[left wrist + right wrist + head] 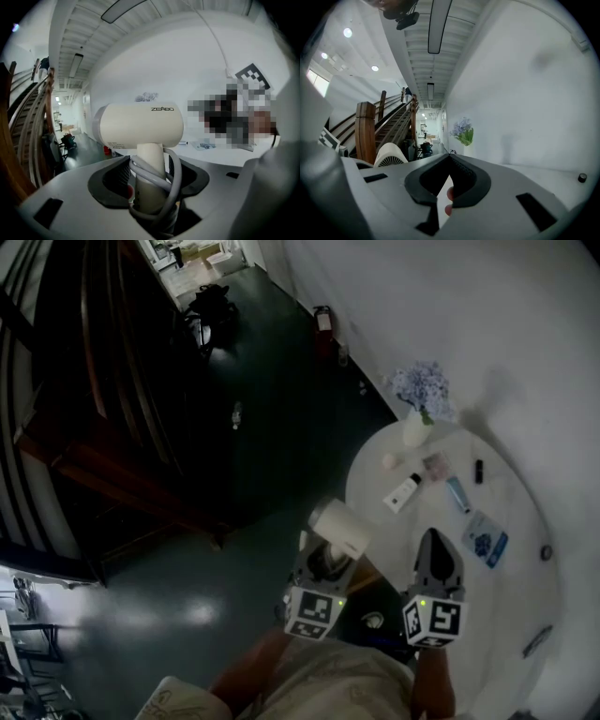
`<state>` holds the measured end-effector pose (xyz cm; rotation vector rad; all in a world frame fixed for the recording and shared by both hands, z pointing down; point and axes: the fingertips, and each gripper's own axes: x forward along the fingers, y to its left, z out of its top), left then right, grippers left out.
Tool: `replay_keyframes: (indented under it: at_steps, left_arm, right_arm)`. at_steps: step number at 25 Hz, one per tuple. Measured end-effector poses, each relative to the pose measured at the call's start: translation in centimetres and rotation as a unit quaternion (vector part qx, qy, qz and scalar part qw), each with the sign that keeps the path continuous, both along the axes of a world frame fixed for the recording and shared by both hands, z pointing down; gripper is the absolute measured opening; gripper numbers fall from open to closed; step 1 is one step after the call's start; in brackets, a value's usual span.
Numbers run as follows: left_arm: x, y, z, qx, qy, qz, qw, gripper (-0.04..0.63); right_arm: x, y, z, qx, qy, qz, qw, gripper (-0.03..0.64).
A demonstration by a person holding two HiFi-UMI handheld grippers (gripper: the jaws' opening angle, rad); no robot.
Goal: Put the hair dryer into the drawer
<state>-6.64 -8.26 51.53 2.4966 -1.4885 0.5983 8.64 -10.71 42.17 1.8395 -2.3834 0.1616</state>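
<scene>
The left gripper [151,185] grips the hair dryer [140,124] by its handle. Its pads press on both sides of the handle and on the grey cord [172,176] wound round it. The cream barrel sits just past the jaw tips, crosswise to them, with the handle running straight down into the jaws.

In the head view the hair dryer is held in the air, off the table [520,507] and just beside its near edge.

The right gripper [450,157] is just to the right of the left one. Its jaws meet at the tips with nothing between them. In its own view the hair dryer's grille end shows low on the left.

Farther out, a white bottle [403,493] and a blue packet [485,540] lie on the table. A vase of pale purple flowers [419,395] stands at its far edge by the white wall.
</scene>
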Motion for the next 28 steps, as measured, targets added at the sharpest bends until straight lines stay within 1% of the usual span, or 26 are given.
replay_keyframes:
  at_steps: [3,5,7,8,10,12,15,19,22,26,28]
  left_arm:
    - [-0.5,0.8,2.4,-0.034,-0.013,-0.002,0.9993,0.265]
    - [-1.0,1.5,4.2,-0.061,-0.029,0.003,0.9977,0.265]
    - [-1.6,2.4,6.3,-0.098,-0.047,0.009,0.994,0.265]
    - [-1.9,2.9,7.5,-0.122,-0.058,0.012,0.9908,0.265]
    - [-2.6,3.9,9.9,-0.169,-0.08,0.019,0.9822,0.265]
    - [-3.2,4.6,11.7,-0.205,-0.101,0.027,0.9731,0.265]
    - [-3.5,5.6,13.7,-0.244,-0.125,0.043,0.9608,0.265]
    - [-3.5,6.5,15.9,-0.299,-0.151,0.063,0.94,0.265]
    - [-3.4,6.4,17.3,-0.326,-0.172,0.079,0.9261,0.265]
    - [-3.1,6.3,19.2,-0.356,-0.209,0.111,0.9041,0.265]
    - [-2.9,6.1,19.9,-0.362,-0.223,0.124,0.8964,0.265]
  right_arm:
    - [-0.8,-0.2,0.5,-0.006,0.002,-0.015,1.0,0.002]
    - [-1.1,-0.3,0.8,-0.011,0.001,-0.021,1.0,0.002]
    - [-1.3,-0.4,1.1,-0.017,0.0,-0.021,1.0,0.002]
    - [-1.3,-0.4,1.2,-0.02,-0.001,-0.02,1.0,0.002]
    - [-1.4,-0.7,1.3,-0.02,-0.004,-0.019,1.0,0.002]
    - [-1.6,-0.9,1.1,-0.016,-0.005,-0.021,1.0,0.002]
    - [-1.9,-0.9,1.0,-0.016,-0.001,-0.02,1.0,0.002]
    - [-1.7,-1.0,1.3,-0.022,0.003,-0.016,1.0,0.002]
    - [-1.4,-1.0,1.4,-0.025,0.005,-0.01,1.0,0.002]
    - [-1.2,-1.2,1.6,-0.024,0.007,-0.008,1.0,0.002]
    - [-1.1,-1.2,1.7,-0.025,0.007,-0.006,1.0,0.002]
